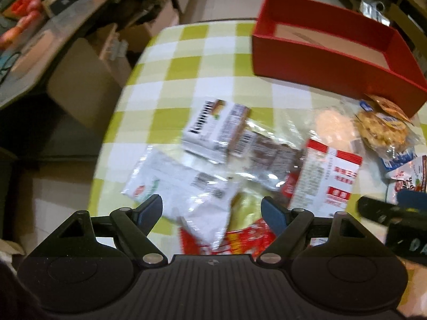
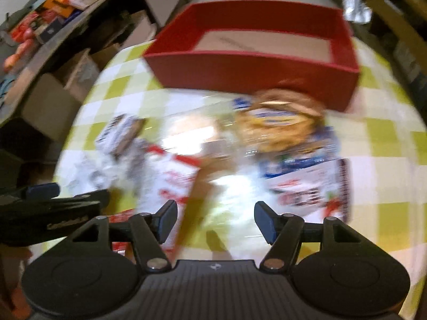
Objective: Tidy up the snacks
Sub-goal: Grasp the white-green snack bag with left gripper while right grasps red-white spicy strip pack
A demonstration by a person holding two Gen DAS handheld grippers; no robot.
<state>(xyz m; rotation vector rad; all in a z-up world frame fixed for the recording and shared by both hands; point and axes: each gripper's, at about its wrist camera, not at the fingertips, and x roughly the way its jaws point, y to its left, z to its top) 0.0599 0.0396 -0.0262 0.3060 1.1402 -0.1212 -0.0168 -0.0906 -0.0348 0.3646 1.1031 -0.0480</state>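
Note:
A pile of snack packets lies on the green-and-white checked tablecloth [image 1: 186, 53]. An empty red box [image 1: 328, 64] stands behind the pile; it also shows in the right wrist view [image 2: 253, 72]. My left gripper [image 1: 212, 210] is open over a white packet [image 1: 184, 184] and a red-yellow packet [image 1: 240, 240]. A white-brown packet [image 1: 213, 128], a red-white packet [image 1: 328, 178] and a cookie packet [image 1: 381, 128] lie beyond. My right gripper [image 2: 216, 222] is open above the blurred pile, with the cookie packet [image 2: 283, 125] ahead of it.
Cardboard boxes [image 1: 88, 80] stand on the floor left of the table. A cluttered shelf [image 1: 34, 8] runs along the far left. The right gripper [image 1: 392, 213] shows at the left view's right edge; the left gripper [image 2: 53, 208] shows at the right view's left edge.

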